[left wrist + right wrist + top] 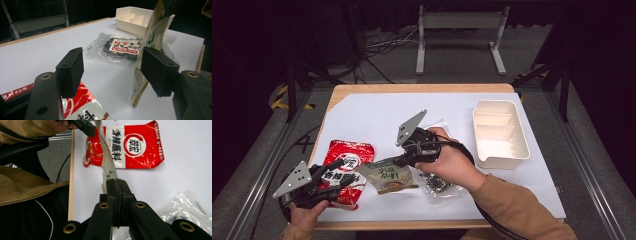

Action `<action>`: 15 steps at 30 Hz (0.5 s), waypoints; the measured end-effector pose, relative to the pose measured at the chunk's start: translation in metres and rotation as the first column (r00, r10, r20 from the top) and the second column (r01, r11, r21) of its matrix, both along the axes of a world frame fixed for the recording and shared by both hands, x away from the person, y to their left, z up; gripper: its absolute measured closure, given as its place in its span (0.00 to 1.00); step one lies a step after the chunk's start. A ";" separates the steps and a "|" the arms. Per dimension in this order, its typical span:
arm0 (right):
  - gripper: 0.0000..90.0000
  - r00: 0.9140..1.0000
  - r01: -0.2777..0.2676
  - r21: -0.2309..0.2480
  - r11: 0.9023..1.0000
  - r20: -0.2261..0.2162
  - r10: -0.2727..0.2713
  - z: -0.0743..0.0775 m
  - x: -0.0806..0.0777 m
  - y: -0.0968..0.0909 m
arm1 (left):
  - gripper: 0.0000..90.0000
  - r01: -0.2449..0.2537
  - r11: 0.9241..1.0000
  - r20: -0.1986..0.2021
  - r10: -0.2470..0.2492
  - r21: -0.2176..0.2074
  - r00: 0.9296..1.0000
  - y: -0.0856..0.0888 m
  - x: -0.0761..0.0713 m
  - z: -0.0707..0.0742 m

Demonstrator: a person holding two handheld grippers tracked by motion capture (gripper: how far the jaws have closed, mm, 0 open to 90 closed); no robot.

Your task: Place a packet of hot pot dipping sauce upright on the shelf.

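- My right gripper (399, 161) is clamped on the edge of the green-beige pouch (388, 177), lifting it near the table's centre.
- My left gripper (343, 172) waits with jaws apart at eight o'clock, over the red packet (346, 155).
- Next, I judge: carry the pouch to the white tray (501, 150) at two o'clock.
- Count: three packets including the clear bag (438, 184), one tray.
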State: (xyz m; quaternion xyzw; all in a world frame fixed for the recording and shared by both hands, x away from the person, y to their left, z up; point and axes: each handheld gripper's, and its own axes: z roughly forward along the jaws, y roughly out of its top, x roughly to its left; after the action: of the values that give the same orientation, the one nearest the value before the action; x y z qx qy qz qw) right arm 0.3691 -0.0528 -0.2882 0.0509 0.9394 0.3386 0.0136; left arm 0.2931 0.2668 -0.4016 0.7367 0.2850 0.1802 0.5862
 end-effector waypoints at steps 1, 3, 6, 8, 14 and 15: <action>0.99 1.000 0.004 0.003 1.000 0.005 -0.004 0.001 0.000 -0.001 | 0.39 0.002 1.000 -0.001 -0.002 0.007 1.000 0.000 0.000 0.000; 0.99 1.000 0.011 0.013 1.000 0.012 -0.011 0.004 0.000 -0.004 | 0.39 -0.001 1.000 -0.001 0.001 0.006 1.000 0.000 0.001 0.000; 0.99 0.999 0.021 0.029 0.999 0.024 -0.022 0.009 0.001 -0.009 | 0.39 -0.001 1.000 -0.004 0.001 0.006 1.000 0.000 0.001 -0.001; 0.99 0.999 0.026 0.034 0.999 0.031 -0.027 0.011 0.001 -0.012 | 0.39 -0.004 1.000 -0.010 0.004 0.005 1.000 0.000 0.002 -0.001; 0.99 0.998 0.038 0.043 0.998 0.053 -0.040 0.017 0.003 -0.020 | 0.39 -0.005 1.000 -0.014 0.006 0.009 1.000 0.000 0.003 -0.002; 0.99 0.997 0.044 0.045 0.998 0.056 -0.047 0.018 0.003 -0.022 | 0.39 -0.006 1.000 -0.011 0.006 0.012 1.000 0.000 0.003 -0.002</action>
State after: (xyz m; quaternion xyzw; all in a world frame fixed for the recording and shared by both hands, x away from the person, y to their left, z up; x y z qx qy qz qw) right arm 0.3718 -0.0749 -0.2697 0.0628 0.9297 0.3598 0.0469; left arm 0.2961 0.2669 -0.4033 0.7402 0.2894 0.1798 0.5797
